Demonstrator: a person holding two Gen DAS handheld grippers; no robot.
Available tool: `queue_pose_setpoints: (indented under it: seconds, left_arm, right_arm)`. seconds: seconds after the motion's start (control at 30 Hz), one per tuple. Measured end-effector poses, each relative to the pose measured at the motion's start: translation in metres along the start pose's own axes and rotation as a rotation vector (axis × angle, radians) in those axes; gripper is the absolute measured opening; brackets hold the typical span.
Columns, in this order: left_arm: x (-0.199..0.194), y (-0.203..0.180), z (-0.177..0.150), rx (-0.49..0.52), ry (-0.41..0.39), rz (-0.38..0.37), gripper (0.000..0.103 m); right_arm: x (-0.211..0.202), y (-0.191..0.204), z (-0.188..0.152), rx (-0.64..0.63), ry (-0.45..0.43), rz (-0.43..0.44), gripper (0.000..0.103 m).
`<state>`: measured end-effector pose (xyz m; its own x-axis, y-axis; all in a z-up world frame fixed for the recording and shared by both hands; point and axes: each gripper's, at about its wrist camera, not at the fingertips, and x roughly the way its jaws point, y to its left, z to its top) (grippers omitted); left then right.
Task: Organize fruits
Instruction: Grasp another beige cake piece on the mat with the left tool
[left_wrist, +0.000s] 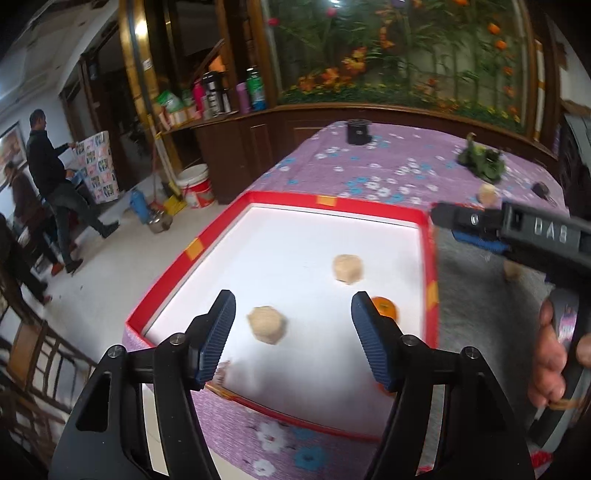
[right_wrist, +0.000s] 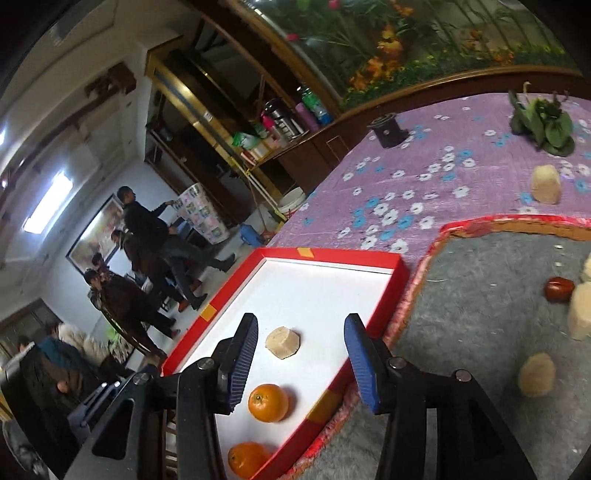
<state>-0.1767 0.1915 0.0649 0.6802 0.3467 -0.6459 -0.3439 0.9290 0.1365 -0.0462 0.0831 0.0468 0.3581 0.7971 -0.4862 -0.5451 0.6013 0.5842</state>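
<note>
A red-rimmed white tray (left_wrist: 332, 202) lies on the purple flowered tablecloth. In the left wrist view it holds two beige peeled pieces (left_wrist: 347, 268) (left_wrist: 266, 324) and an orange (left_wrist: 388, 309), half hidden by a finger. My left gripper (left_wrist: 293, 332) hovers open above the nearer beige piece without touching it. My right gripper (right_wrist: 301, 354) is open over the same tray (right_wrist: 400, 264), with nothing between its pads. Below it lie a beige piece (right_wrist: 282, 341) and two oranges (right_wrist: 268, 402) (right_wrist: 247, 459). The right gripper (left_wrist: 454, 229) also shows at the tray's right edge.
A grey mat (right_wrist: 480, 295) with a red border sits right of the tray, carrying beige pieces (right_wrist: 537, 373) (right_wrist: 581, 314) and a red-brown fruit (right_wrist: 559, 289). Another beige piece (right_wrist: 546, 183), a green vegetable (right_wrist: 543, 125) and a black cylinder (right_wrist: 386, 131) are on the cloth. People stand at left.
</note>
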Motion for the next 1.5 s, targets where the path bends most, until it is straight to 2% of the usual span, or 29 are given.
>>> queue_pose_setpoints:
  seconds: [0.2,0.33,0.5,0.67,0.77,0.87,0.97,1.1,1.17,1.33,1.4,1.47,1.5]
  left_arm:
    - [-0.005,-0.024,0.001,0.068,0.003,-0.029,0.066]
    - [-0.005,-0.040,0.004,0.109,0.010,-0.046,0.066]
    - [-0.004,-0.064,0.011,0.147,0.030,-0.107,0.066]
    - [-0.004,-0.103,0.027,0.208,0.026,-0.180,0.066]
    - [0.001,-0.125,0.035,0.240,0.029,-0.225,0.066]
    - [0.009,-0.146,0.039,0.262,0.047,-0.244,0.066]
    - [0.020,-0.160,0.040,0.271,0.077,-0.277,0.066]
    - [0.027,-0.167,0.035,0.291,0.110,-0.283,0.066]
    - [0.027,-0.164,0.032,0.299,0.123,-0.288,0.066]
    - [0.028,-0.160,0.030,0.291,0.141,-0.306,0.066]
    - [0.029,-0.162,0.029,0.307,0.147,-0.311,0.066]
    - [0.031,-0.164,0.028,0.323,0.153,-0.306,0.066]
    - [0.031,-0.164,0.028,0.324,0.155,-0.305,0.066]
  right_arm:
    - [-0.044,-0.019,0.017,0.034,-0.022,-0.003,0.047]
    - [-0.069,-0.052,0.028,0.084,0.045,-0.011,0.047]
    - [-0.098,-0.117,0.033,0.242,0.103,0.083,0.047]
    - [-0.128,-0.190,0.023,0.482,0.048,0.169,0.047]
    - [-0.136,-0.218,0.016,0.578,0.009,0.193,0.047]
    - [-0.137,-0.221,0.017,0.591,0.014,0.196,0.048]
    - [-0.135,-0.211,0.021,0.559,0.028,0.128,0.048]
    - [-0.116,-0.192,0.027,0.488,0.132,0.067,0.047]
    - [-0.106,-0.177,0.030,0.431,0.183,-0.039,0.047]
    - [-0.086,-0.158,0.040,0.343,0.210,-0.214,0.048]
    - [-0.075,-0.150,0.041,0.297,0.234,-0.255,0.048]
    - [-0.072,-0.142,0.041,0.225,0.220,-0.323,0.047]
    - [-0.071,-0.141,0.040,0.198,0.210,-0.341,0.043]
